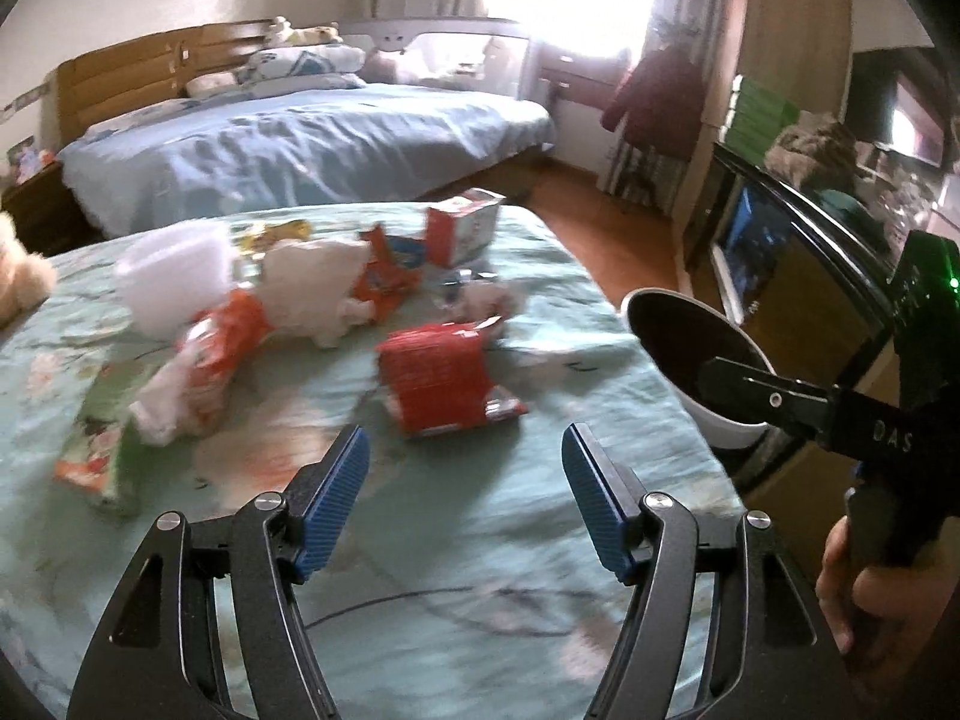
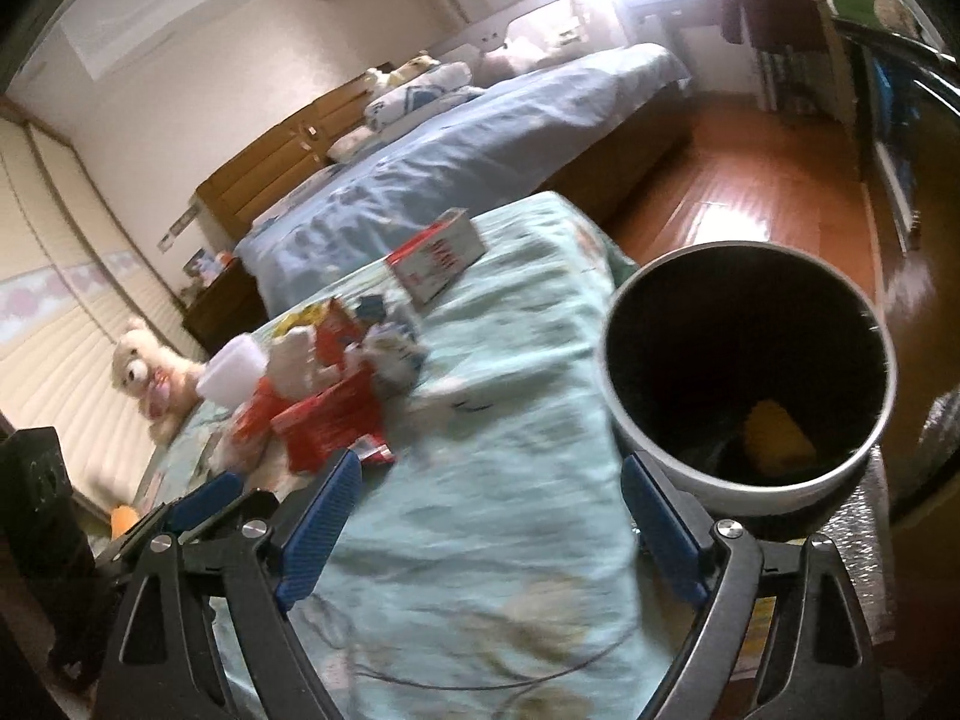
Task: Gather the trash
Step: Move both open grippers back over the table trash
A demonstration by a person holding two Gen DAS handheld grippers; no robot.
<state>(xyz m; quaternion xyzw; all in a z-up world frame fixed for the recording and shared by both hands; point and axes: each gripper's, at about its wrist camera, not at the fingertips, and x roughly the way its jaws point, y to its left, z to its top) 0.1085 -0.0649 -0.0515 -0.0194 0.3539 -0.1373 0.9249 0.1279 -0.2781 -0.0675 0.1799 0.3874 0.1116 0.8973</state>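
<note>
Trash pile sits on the green floral bedspread [image 1: 456, 516], left to right in the left wrist view: flat green-orange wrapper [image 1: 99, 468] at 9 o'clock near the cover's edge, then orange-white crumpled bag [image 1: 210, 360], white plastic cup [image 1: 171, 276] behind it at 10, white crumpled tissue [image 1: 315, 288] at 11, orange torn packet [image 1: 384, 276] just beside the tissue, red carton [image 1: 435, 378] dead centre at 12, red-white box [image 1: 462, 228] standing further back

Stuffed toy [image 1: 18, 276] at far 9 o'clock, on the cover's edge – not trash as far as I can tell

Left gripper [image 1: 465, 480]: jaws apart, blue pads clear, nothing between them. Red carton lies just ahead of the tips, not touching

Trash bin [image 1: 690, 348] at 3 o'clock off the bed's right edge – white wall, dark liner. Right wrist view shows a yellow item [image 2: 777, 438] at the bottom of the bin

Right gripper [image 2: 492, 516]: jaws wide apart, empty, pads over bare bedspread. Bin rim just beside its right finger at 2 o'clock; trash pile at 10 o'clock. In the left view a hand [image 1: 852, 588] grips its handle at 4 o'clock, and its finger overlaps the bin mouth

Both views motion-blurred, labels unreadable

Second bed [image 1: 312, 144] with blue cover behind, at 12
</note>
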